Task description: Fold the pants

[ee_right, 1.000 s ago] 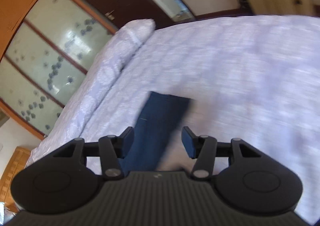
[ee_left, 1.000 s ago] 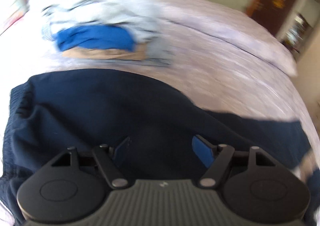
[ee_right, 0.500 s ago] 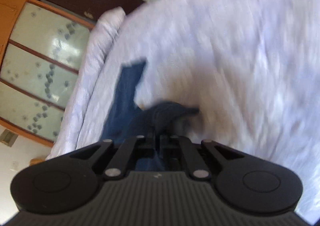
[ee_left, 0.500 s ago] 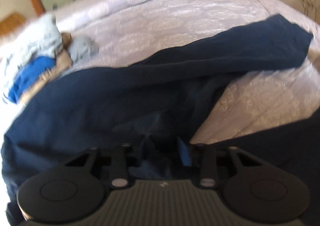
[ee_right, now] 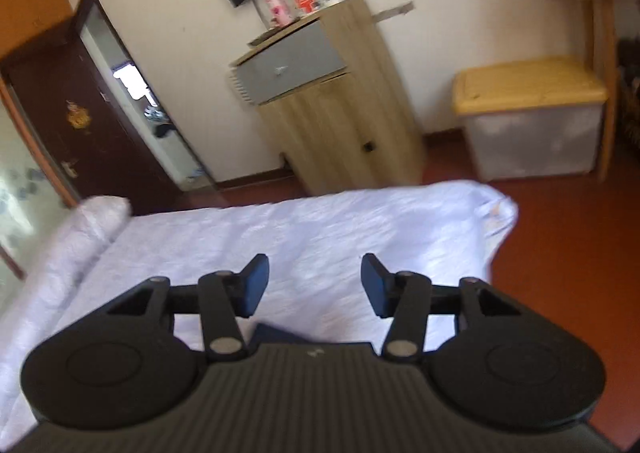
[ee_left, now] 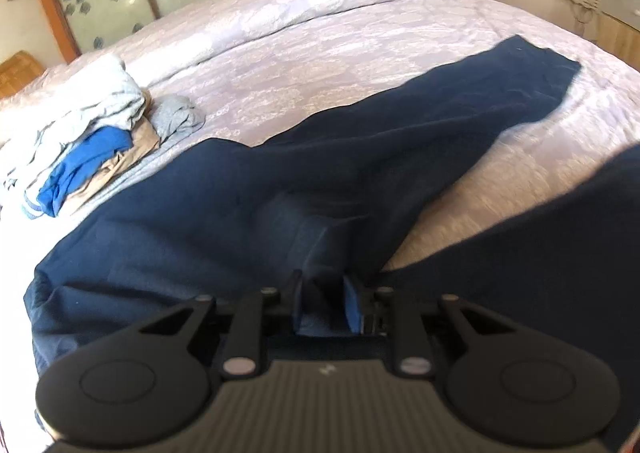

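On lilac bedspread (ee_left: 360, 65), navy pants (ee_left: 320, 173).

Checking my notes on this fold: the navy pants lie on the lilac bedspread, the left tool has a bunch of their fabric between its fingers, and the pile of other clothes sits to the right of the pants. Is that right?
One detail is off. In the left wrist view the pile of other clothes sits to the left of the navy pants, not the right. The rest holds: the pants lie on the lilac bedspread, and the left tool, jaws closing, has their fabric between its fingers.

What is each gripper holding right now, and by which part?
The left gripper is closing on a bunched fold of the navy pants, near the crotch. The right gripper holds nothing; its jaws are opening over the bedspread.
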`<state>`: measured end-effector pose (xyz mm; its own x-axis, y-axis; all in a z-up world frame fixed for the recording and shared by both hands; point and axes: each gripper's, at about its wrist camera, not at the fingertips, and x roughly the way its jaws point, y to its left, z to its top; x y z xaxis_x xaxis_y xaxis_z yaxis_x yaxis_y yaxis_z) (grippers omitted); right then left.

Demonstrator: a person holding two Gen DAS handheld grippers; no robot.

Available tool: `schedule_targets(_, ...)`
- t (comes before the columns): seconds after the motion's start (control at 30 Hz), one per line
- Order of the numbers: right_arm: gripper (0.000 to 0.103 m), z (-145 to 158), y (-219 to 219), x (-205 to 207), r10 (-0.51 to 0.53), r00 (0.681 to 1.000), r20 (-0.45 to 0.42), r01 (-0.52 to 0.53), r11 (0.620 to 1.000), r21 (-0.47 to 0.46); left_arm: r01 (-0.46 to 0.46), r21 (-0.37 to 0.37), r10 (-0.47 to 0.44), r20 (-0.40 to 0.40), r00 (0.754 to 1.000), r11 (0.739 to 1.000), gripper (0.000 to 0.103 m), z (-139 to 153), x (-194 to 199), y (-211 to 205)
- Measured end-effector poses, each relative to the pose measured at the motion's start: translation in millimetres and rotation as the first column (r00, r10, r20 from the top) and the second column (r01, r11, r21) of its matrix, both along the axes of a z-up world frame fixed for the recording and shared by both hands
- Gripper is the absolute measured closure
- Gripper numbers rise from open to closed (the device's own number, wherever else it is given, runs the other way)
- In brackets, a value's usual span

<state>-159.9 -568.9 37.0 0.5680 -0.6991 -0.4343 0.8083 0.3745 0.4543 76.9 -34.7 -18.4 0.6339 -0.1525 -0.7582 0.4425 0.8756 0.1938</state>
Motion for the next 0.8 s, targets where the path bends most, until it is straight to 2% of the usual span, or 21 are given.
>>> schedule_targets(0.07,0.049,2,15,31,0.138,0.99,0.003,-0.138,0.99,-0.008,0.023,-0.004,-0.023,-0.004,1.0,1.0,0.084,1,-10,7)
schedule_targets(0.1,0.049,1,22,49,0.23,0.973,0.021,-0.23,0.973,0.018,0.031,-0.012,-0.032,-0.015,0.999,0.999,0.084,1,-14,11)
schedule_targets(0.17,0.049,-10,35,86,0.397,0.914,0.086,-0.405,0.907,0.113,0.028,-0.018,-0.029,-0.037,0.999,0.999,0.085,0,-18,18)
schedule_targets(0.23,0.049,-24,49,127,0.502,0.856,0.123,-0.517,0.832,0.201,0.009,-0.019,-0.01,-0.054,0.998,1.0,0.077,-1,-19,21)
schedule_targets(0.27,0.049,-30,59,148,0.544,0.828,0.133,-0.56,0.795,0.235,0.001,-0.017,-0.002,-0.05,0.999,1.0,0.068,0,-21,23)
schedule_targets(0.37,0.049,-41,94,194,0.625,0.774,0.097,-0.621,0.723,0.303,-0.024,-0.013,0.024,-0.023,0.999,1.0,0.065,13,-36,42)
schedule_targets(0.43,0.049,-38,115,202,0.694,0.71,0.121,-0.693,0.657,0.297,-0.081,-0.016,0.081,-0.012,0.997,0.997,0.064,22,-46,68)
schedule_targets(0.5,0.049,-31,134,196,0.747,0.655,0.114,-0.745,0.613,0.265,-0.188,-0.046,0.187,-0.026,0.982,0.981,0.058,28,-56,106)
schedule_targets(0.57,0.049,-25,142,180,0.779,0.622,0.082,-0.772,0.592,0.234,-0.336,-0.076,0.332,-0.063,0.941,0.939,0.053,28,-64,151)
schedule_targets(0.6,0.049,-26,141,169,0.787,0.612,0.074,-0.779,0.584,0.227,-0.418,-0.089,0.411,-0.089,0.907,0.904,0.053,26,-68,174)
schedule_targets(0.63,0.049,-25,142,157,0.794,0.604,0.071,-0.785,0.577,0.226,-0.504,-0.103,0.491,-0.127,0.862,0.858,0.05,22,-71,197)
schedule_targets(0.67,0.049,-30,138,137,0.796,0.601,0.074,-0.787,0.573,0.229,-0.577,-0.136,0.554,-0.175,0.814,0.805,0.041,18,-76,219)
schedule_targets(0.7,0.049,-35,131,120,0.792,0.605,0.077,-0.783,0.575,0.235,-0.634,-0.192,0.594,-0.229,0.771,0.749,0.039,15,-82,240)
schedule_targets(0.73,0.049,-36,128,106,0.784,0.616,0.076,-0.774,0.585,0.243,-0.677,-0.251,0.619,-0.276,0.735,0.692,0.037,11,-88,256)
schedule_targets(0.77,0.048,-39,121,92,0.771,0.632,0.074,-0.76,0.599,0.252,-0.709,-0.295,0.635,-0.317,0.705,0.64,0.03,7,-94,267)
schedule_targets(0.8,0.048,-42,115,82,0.757,0.65,0.073,-0.744,0.614,0.264,-0.733,-0.328,0.643,-0.352,0.68,0.596,0.027,3,-98,275)
